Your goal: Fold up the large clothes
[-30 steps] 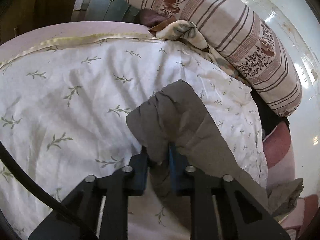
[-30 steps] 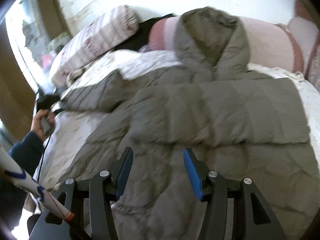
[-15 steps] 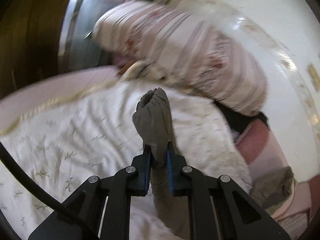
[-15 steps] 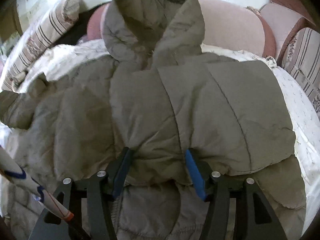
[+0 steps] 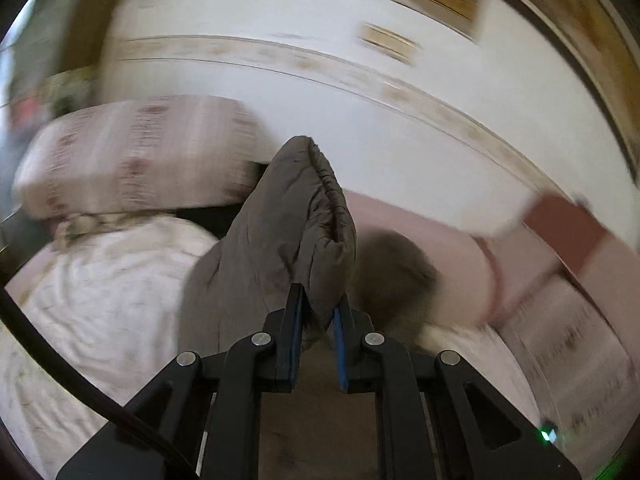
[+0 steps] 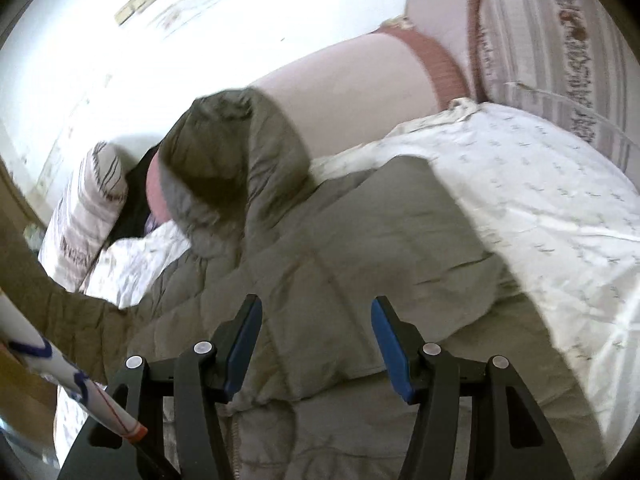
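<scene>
In the left wrist view the left gripper [image 5: 316,320] is pinched on the sleeve [image 5: 276,240] of the grey padded jacket, its blue-lined fingers [image 5: 295,332] pressed against the cloth, and the cuff end stands up above the tips. Behind the sleeve lies the white leaf-print bed sheet [image 5: 100,280], then a striped pillow [image 5: 136,156] and a pink bolster [image 5: 440,248] against the pale wall [image 5: 280,100]; this view is blurred.

In the right wrist view the right gripper [image 6: 316,320] is spread wide, holding nothing, its tips just above the jacket [image 6: 360,248], which lies flat on the bed sheet [image 6: 540,184]. Farther off the jacket's hood [image 6: 232,152] leans on the bolster [image 6: 352,80].
</scene>
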`<control>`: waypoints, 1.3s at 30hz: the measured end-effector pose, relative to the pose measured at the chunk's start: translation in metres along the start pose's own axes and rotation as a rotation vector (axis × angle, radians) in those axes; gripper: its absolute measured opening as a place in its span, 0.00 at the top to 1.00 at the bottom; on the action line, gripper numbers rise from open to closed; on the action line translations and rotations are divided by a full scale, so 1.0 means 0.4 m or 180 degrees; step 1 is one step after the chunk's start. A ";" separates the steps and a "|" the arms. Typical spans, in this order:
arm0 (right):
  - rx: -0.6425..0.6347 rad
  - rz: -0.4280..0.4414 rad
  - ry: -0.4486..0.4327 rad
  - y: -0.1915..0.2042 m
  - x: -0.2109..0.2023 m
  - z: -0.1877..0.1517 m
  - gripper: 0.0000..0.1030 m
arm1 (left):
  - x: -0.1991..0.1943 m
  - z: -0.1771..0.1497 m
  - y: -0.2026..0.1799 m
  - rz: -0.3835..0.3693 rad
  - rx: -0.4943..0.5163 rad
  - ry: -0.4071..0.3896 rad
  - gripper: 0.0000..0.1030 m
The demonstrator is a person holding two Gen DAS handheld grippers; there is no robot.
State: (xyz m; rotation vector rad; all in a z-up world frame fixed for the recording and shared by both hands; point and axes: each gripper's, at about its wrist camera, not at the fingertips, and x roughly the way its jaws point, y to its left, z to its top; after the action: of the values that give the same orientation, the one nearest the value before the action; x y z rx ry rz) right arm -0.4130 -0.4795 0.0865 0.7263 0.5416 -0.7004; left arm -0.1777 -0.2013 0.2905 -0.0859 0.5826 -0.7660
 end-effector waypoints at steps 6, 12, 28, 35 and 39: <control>0.0193 -0.0061 -0.0144 -0.090 -0.067 0.030 0.40 | 0.130 -0.194 -0.291 -0.0410 0.0370 0.0476 0.87; 0.0365 -0.0095 -0.0219 -0.172 -0.111 0.053 0.40 | 0.316 -0.485 -0.420 -0.0406 0.0432 0.1200 0.87; 0.0784 0.0596 0.0306 -0.194 -0.034 0.038 0.38 | 0.212 -0.418 -0.276 -0.0129 0.0707 0.0862 0.28; 0.0754 0.0474 0.0678 -0.149 0.058 -0.018 0.38 | 0.293 -0.350 0.002 0.0611 0.0136 0.0896 0.28; 0.0662 0.0486 0.0850 -0.131 0.103 -0.035 0.72 | 0.361 -0.384 0.093 0.0826 0.0002 0.1062 0.28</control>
State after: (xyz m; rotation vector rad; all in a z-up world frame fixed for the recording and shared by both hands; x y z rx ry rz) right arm -0.4274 -0.5131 0.0292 1.0542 0.6545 -0.5242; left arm -0.1528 -0.2515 0.0838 0.1192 0.8914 -0.5295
